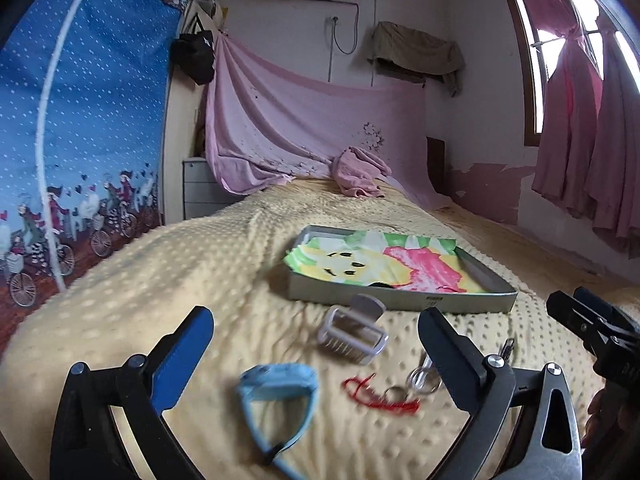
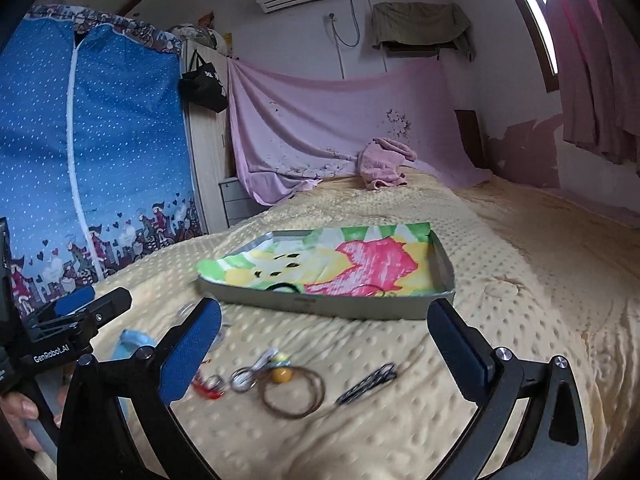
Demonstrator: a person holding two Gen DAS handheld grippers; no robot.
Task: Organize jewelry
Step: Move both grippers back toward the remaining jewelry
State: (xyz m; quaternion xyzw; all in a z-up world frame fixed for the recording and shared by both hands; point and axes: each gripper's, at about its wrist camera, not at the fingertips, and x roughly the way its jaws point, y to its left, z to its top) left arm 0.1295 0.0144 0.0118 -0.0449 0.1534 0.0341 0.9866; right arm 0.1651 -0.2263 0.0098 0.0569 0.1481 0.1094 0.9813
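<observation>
A grey tray (image 1: 400, 300) lined with a colourful cartoon cloth (image 1: 380, 264) lies on the yellow bedspread; it also shows in the right wrist view (image 2: 328, 306). My left gripper (image 1: 316, 328) is open and empty above a blue watch (image 1: 276, 388), a lilac hair claw (image 1: 354, 334), a red string (image 1: 376, 396) and key rings (image 1: 420, 380). My right gripper (image 2: 324, 328) is open and empty above a brown cord with a yellow bead (image 2: 292, 390), key rings (image 2: 248, 376) and a black hair clip (image 2: 368, 384).
A crumpled pink cloth (image 1: 360, 172) lies at the bed's far end. A blue fabric wardrobe (image 1: 80, 140) stands left of the bed. Pink curtains (image 1: 580, 120) hang at the right. The other gripper (image 1: 592, 320) shows at the right edge.
</observation>
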